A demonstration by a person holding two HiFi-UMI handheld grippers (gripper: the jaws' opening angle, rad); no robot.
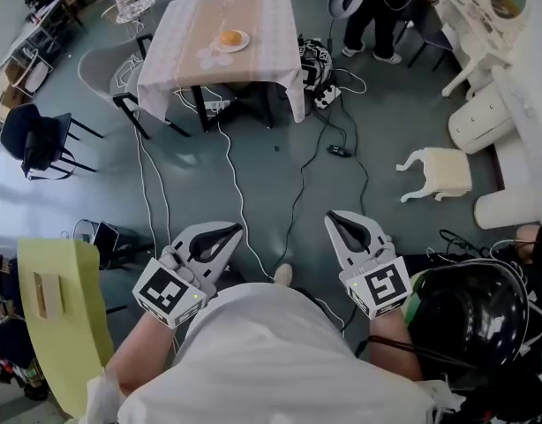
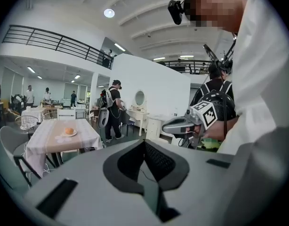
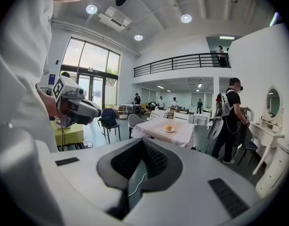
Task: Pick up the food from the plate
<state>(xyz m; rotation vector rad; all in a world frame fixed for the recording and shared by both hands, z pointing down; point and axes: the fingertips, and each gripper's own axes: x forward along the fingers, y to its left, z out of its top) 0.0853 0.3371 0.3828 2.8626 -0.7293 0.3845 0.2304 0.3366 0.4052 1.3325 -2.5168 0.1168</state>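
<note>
Both sets of jaws clenched, empty. Head view: left gripper (image 1: 225,230), right gripper (image 1: 337,219) by torso; food (image 1: 229,37) on plate (image 1: 243,44), far ahead, prob. nearer left. Left gripper view: food ahead-left. Right gripper view: ahead, well apart.

Left gripper (image 1: 238,229): matt grey plastic (table (image 1: 262,25) wears matt cloth).

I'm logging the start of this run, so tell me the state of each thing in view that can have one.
left gripper, shut, empty, far from the table
right gripper, shut, empty
food, resting on the plate, untouched
plate, flat on the table
stool, tipped over on its side
</note>
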